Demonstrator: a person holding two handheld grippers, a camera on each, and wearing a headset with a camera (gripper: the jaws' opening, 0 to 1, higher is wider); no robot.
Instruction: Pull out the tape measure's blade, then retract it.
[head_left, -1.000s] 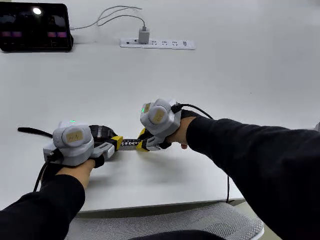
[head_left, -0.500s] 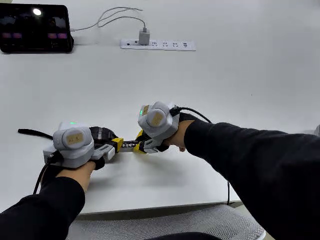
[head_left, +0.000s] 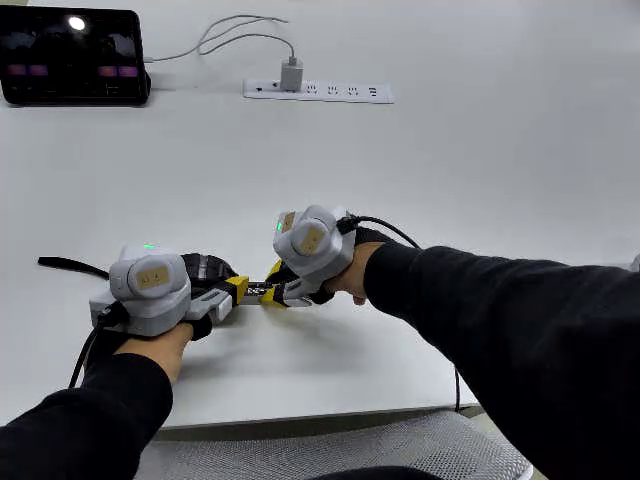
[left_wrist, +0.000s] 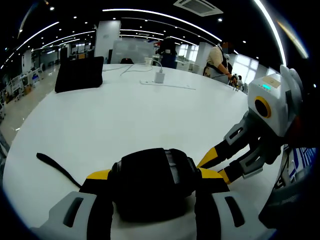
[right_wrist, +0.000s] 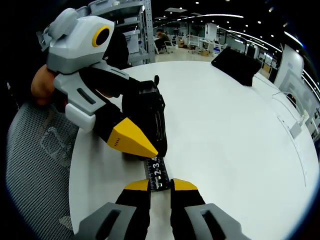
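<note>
Head view: tape measure (head_left: 205, 268) sits on the white worktop (head_left: 430, 170), near the front edge, left of centre. Left tool (head_left: 228, 290) clamps it from both sides. Right tool (right_wrist: 160, 187) pinches the end of the blade (right_wrist: 155, 172). A short stretch of blade is out between tape measure and right tips. Tools are just beside each other.

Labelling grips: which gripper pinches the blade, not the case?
The right gripper, jaws shut on the numbered blade; the left gripper clamps the black case instead.
</note>
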